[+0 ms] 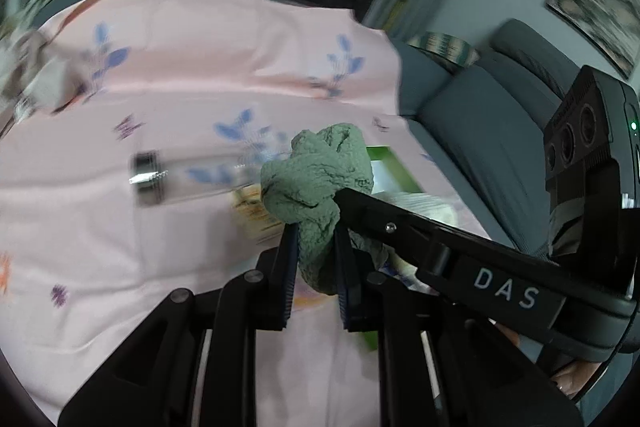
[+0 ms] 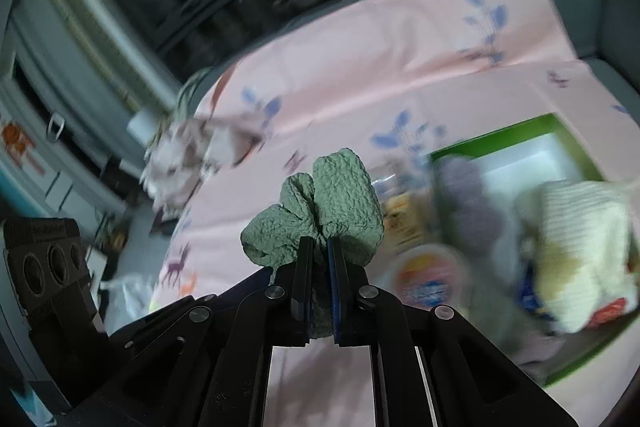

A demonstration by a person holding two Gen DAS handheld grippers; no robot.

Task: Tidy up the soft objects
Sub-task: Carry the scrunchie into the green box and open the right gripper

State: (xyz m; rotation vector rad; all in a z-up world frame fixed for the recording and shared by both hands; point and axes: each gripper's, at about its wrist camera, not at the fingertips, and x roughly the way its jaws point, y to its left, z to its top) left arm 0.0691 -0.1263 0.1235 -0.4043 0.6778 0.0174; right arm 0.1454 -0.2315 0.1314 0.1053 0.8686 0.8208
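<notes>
A crumpled sage-green textured cloth (image 1: pixel 320 183) is pinched between both tools at once. In the left wrist view the left gripper (image 1: pixel 316 247) has its two black fingers closed on the lower fold of the cloth, and the black arm of the right gripper (image 1: pixel 344 197) reaches in from the right edge, its tips buried in the same bundle so they cannot be seen there. In the right wrist view the right gripper (image 2: pixel 319 255) is clamped tight on the cloth (image 2: pixel 320 211), which bulges in lobes above the fingers; the part below the pads is hidden between them.

The cloth is held up above a pink bedsheet printed with blue leaves (image 1: pixel 200 67), not touching it. Just right of the cloth, on the sheet, lies a green-rimmed box with a white interior (image 2: pixel 532 131); its near edge is cut off by the frame and the gripper body. Inside it are a cream knitted soft item (image 2: pixel 580 247) and a blurred greyish-purple fluffy item (image 2: pixel 468 211), both smeared by motion. Left of the cloth, a clear tube with a dark metal cap (image 1: pixel 148 177) lies on the sheet, streaked and hard to make out. Further left a pale crumpled heap (image 2: pixel 180 159) is too blurred to identify.
</notes>
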